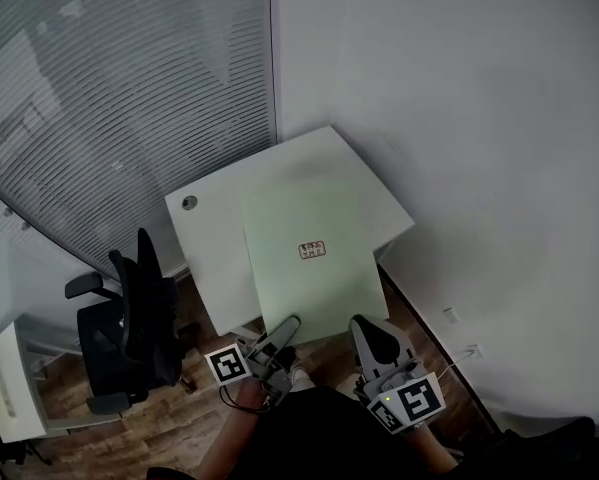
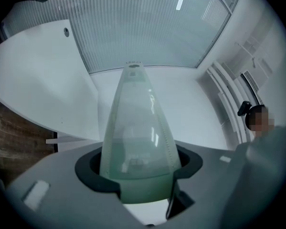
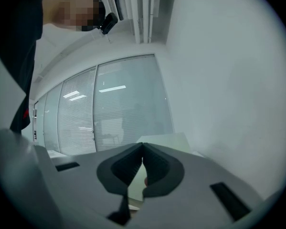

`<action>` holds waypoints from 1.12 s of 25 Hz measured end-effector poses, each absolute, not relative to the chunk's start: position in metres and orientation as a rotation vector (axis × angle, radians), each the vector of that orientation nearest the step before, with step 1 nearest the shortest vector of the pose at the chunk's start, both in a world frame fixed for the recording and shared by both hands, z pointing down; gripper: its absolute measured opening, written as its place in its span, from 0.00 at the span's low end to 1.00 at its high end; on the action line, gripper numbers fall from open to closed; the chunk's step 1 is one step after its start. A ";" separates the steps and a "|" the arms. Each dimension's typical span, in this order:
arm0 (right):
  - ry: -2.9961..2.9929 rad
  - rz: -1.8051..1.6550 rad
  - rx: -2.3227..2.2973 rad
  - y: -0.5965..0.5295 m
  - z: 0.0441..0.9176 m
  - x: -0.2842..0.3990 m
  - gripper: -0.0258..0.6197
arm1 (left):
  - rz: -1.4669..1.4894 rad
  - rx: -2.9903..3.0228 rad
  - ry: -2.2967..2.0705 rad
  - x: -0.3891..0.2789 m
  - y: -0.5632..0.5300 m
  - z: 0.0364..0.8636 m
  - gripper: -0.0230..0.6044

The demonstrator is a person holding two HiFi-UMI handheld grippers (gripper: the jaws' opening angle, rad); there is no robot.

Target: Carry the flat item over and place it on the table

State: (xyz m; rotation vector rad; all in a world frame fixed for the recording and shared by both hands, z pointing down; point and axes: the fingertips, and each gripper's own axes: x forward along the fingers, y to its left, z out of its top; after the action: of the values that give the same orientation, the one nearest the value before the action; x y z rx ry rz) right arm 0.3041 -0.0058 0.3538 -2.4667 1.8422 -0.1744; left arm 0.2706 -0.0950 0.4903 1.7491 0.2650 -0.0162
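Over the white table a pale green flat sheet with 1 small label is held level, its near edge past the table's front; whether it touches the top cannot be told. The left gripper clamps that edge, jaws partly apart and filled by the sheet; the right gripper pinches it with jaw tips together. A black office chair stands left of the table

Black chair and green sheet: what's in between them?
A bare strip of the white table lies between the black chair and the green sheet. The head view shows it.
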 end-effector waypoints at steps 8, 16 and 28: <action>2.032 -0.191 -2.328 -0.037 0.361 0.314 0.04 | -0.059 1.754 0.162 0.277 -0.109 0.504 0.49; 2.219 -0.210 -2.184 -0.055 0.359 0.350 0.04 | -0.178 1.763 0.057 0.301 -0.115 0.504 0.49; 2.503 -0.295 -1.892 -0.081 0.375 0.386 0.04 | -0.316 1.736 -0.185 0.324 -0.124 0.533 0.49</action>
State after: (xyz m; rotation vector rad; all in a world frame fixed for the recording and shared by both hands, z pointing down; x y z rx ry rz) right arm 0.3859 -0.0812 0.3753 -1.8917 2.5028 -0.2950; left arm 0.3238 -0.1243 0.5334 1.7360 -0.1849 -0.3156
